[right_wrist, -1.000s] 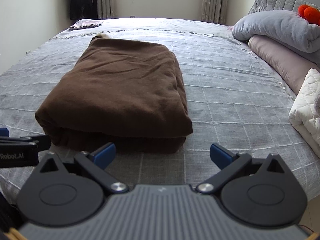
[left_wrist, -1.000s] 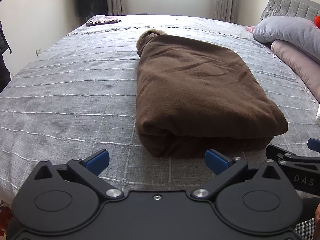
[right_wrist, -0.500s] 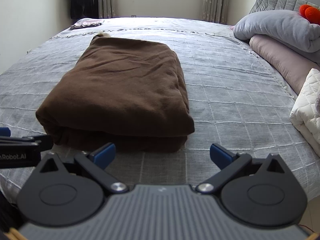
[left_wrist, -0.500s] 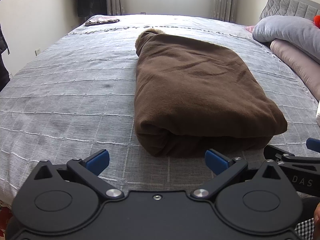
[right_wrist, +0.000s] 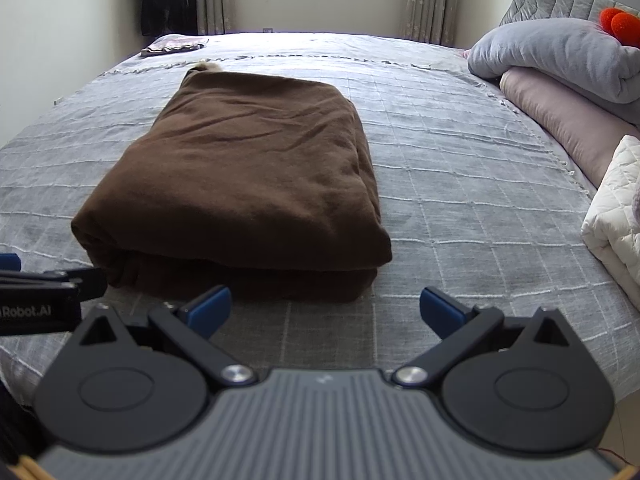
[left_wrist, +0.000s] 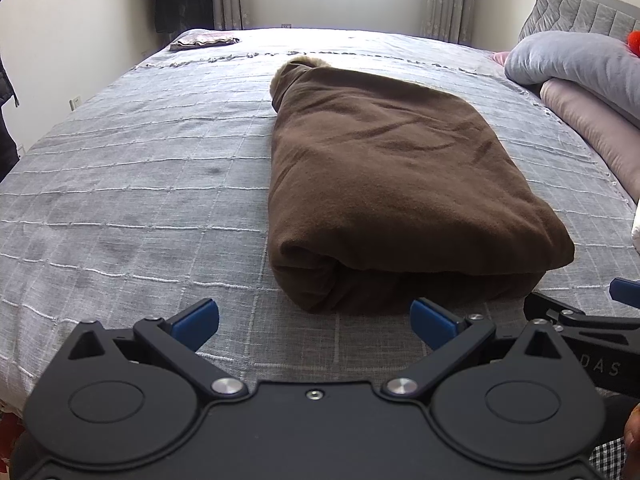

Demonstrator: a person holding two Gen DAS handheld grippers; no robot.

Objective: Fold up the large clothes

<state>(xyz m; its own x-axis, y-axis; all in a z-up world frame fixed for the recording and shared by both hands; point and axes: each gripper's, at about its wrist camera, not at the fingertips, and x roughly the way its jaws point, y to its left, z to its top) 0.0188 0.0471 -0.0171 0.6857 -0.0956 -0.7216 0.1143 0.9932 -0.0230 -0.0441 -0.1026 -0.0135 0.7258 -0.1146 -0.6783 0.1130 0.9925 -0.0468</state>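
Note:
A large brown garment (left_wrist: 392, 184) lies folded into a thick rectangle on the grey checked bedspread (left_wrist: 140, 184); a pale furry collar shows at its far end. It also shows in the right wrist view (right_wrist: 248, 184). My left gripper (left_wrist: 314, 322) is open and empty, just short of the garment's near edge. My right gripper (right_wrist: 324, 310) is open and empty, in front of the garment's near right corner. The right gripper's finger shows at the right edge of the left wrist view, and the left gripper's finger at the left edge of the right wrist view.
Grey and pink bedding (right_wrist: 560, 80) is stacked at the right of the bed, with a white quilted item (right_wrist: 616, 216) nearer. A small folded cloth (left_wrist: 204, 42) lies at the far left corner. Dark clothes hang by the curtains.
Both grippers have edged slightly closer to the garment; the garment has not moved. Both stay open.

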